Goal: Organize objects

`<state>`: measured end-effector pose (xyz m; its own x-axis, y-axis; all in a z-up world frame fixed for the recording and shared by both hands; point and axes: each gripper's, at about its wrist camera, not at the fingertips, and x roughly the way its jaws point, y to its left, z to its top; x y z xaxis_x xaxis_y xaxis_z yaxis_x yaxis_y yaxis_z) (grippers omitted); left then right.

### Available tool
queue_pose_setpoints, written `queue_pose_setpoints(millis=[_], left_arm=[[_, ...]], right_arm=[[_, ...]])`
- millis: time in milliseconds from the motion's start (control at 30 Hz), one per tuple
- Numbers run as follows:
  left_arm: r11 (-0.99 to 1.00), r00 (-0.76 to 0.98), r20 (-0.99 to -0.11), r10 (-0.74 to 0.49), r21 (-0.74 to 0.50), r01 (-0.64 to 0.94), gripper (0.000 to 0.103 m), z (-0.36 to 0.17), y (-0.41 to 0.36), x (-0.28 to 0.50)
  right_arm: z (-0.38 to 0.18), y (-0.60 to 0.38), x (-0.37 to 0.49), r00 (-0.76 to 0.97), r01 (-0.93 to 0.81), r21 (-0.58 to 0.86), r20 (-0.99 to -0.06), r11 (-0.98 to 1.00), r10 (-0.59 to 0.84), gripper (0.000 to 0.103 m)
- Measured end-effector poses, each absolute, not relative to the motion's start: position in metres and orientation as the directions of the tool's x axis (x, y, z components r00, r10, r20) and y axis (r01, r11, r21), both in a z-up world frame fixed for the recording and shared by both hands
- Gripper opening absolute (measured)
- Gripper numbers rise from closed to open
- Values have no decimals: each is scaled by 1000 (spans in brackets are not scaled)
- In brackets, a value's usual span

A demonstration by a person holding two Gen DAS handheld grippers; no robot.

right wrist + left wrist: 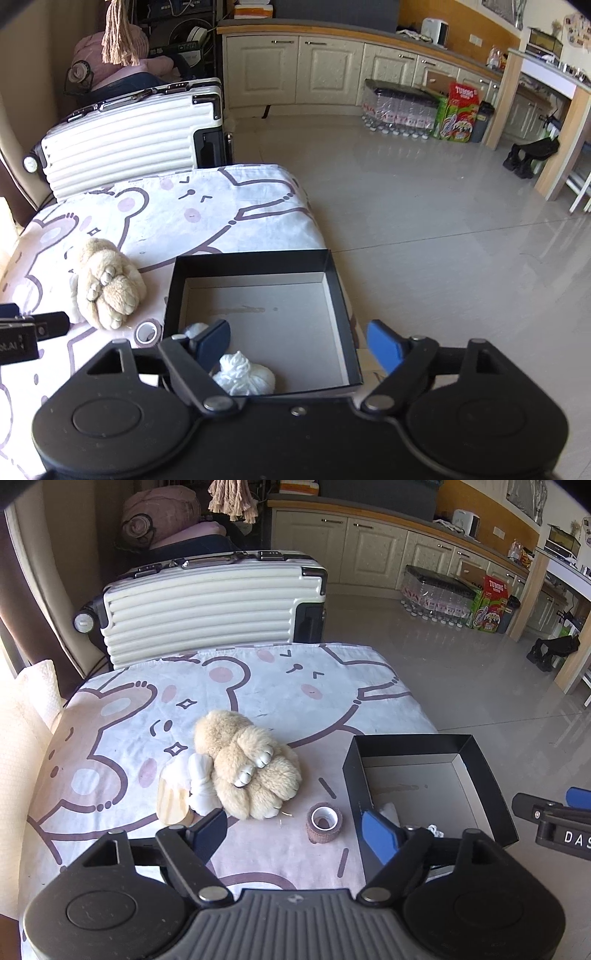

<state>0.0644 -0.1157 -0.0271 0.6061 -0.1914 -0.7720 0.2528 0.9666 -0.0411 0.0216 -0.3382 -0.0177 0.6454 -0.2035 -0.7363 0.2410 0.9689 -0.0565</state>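
Both your tools, left tool and right tool, gape empty; white bundle sits in box. Next: tape roll, tool lowered over it.

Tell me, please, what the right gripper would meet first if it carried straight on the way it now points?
Most likely the grey floor of the black box. The open right gripper points down into it, just beyond the white yarn bundle near its left finger. Depth is hard to judge.
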Motion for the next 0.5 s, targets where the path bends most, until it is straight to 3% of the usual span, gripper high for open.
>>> queue_pose_setpoints(millis=[167,233,500], left_arm=[[965,622,-763,-173,-5,262,97,-26,-116,59],[965,629,-760,-165,5,261,100,-26,-115,58],[968,634,-759,-151,16,250,103,-26,-113,56]], right_arm=[[-15,-340,16,649,269,-58,-727,961,-225,87],[-16,-340,15,648,276,-60,-726,959,-231,95],[-20,-344,12,635,297,-84,-727,951,-263,103]])
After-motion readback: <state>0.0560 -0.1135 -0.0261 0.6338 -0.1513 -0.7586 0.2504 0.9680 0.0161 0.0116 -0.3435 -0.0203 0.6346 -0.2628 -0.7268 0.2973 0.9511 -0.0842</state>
